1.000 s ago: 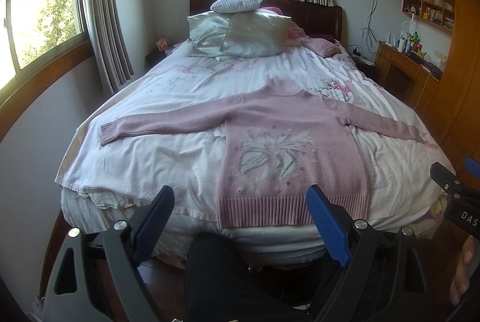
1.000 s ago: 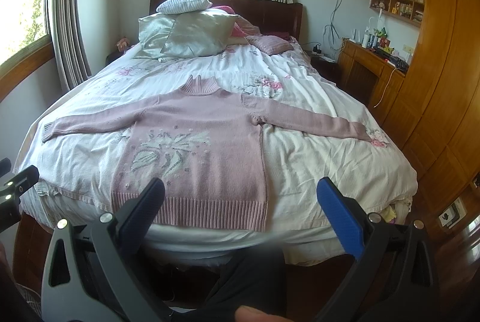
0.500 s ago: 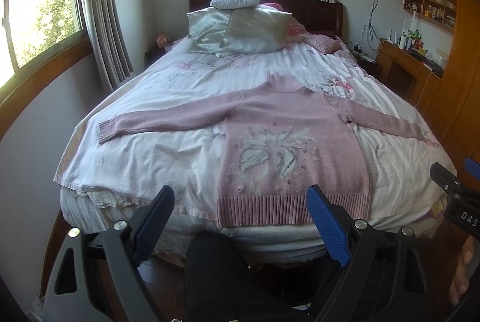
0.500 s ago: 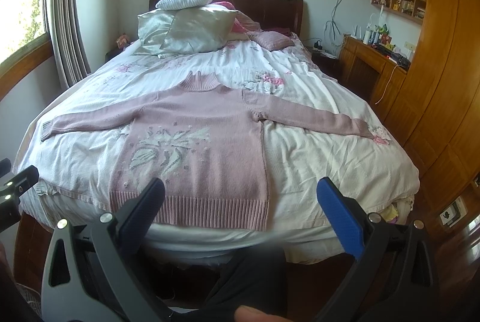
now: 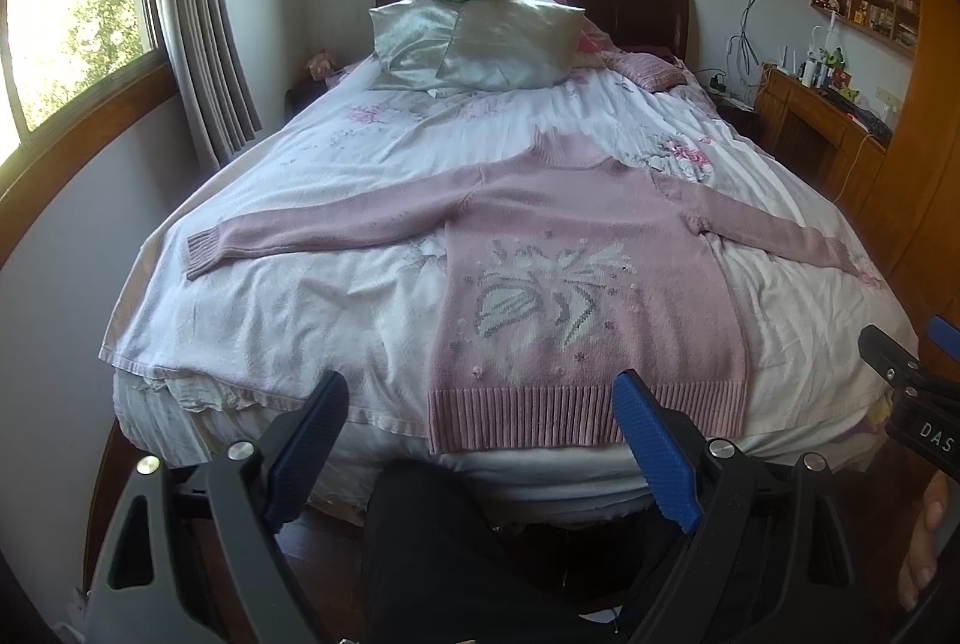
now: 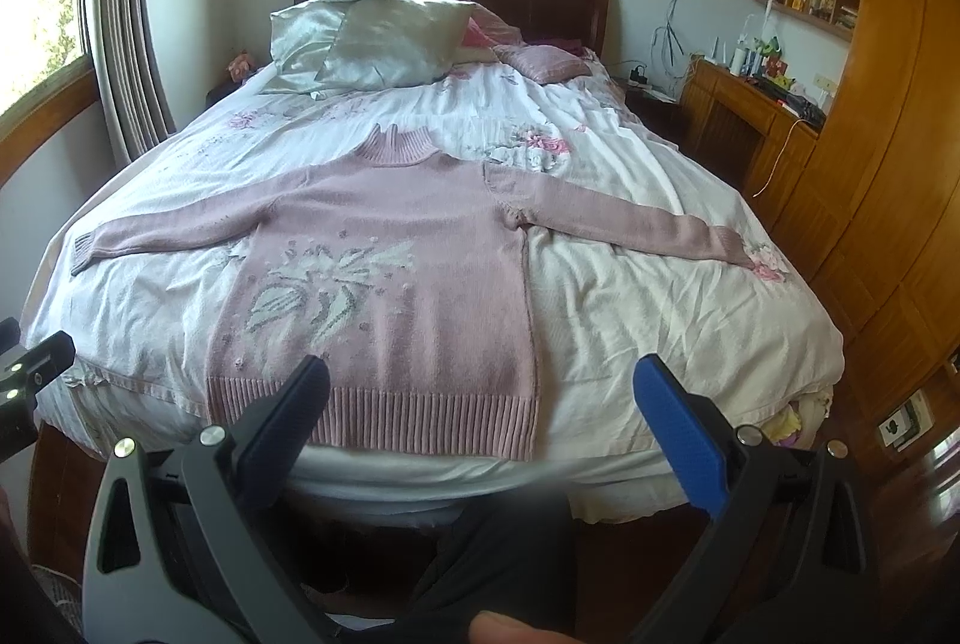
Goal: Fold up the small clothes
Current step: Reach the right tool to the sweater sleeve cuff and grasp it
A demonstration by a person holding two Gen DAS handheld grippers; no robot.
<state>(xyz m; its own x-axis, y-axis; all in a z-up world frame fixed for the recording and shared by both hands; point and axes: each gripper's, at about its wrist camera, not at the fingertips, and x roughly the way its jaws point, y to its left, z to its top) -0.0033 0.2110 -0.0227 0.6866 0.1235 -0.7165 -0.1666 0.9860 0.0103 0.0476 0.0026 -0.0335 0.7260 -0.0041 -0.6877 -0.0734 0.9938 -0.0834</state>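
Pink sweater (image 5: 591, 284) lies flat, front up, sleeves spread, hem at the bed's (image 5: 270, 308) near edge, and both the left gripper (image 5: 480, 440) and right gripper (image 6: 480, 425) hang back wide apart, empty — best take each cuff cleanly and fold inward.

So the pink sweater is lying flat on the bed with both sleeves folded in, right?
Not quite. The pink sweater does lie flat on the bed, but both sleeves are stretched straight out to the sides, not folded in. The left wrist view shows it.
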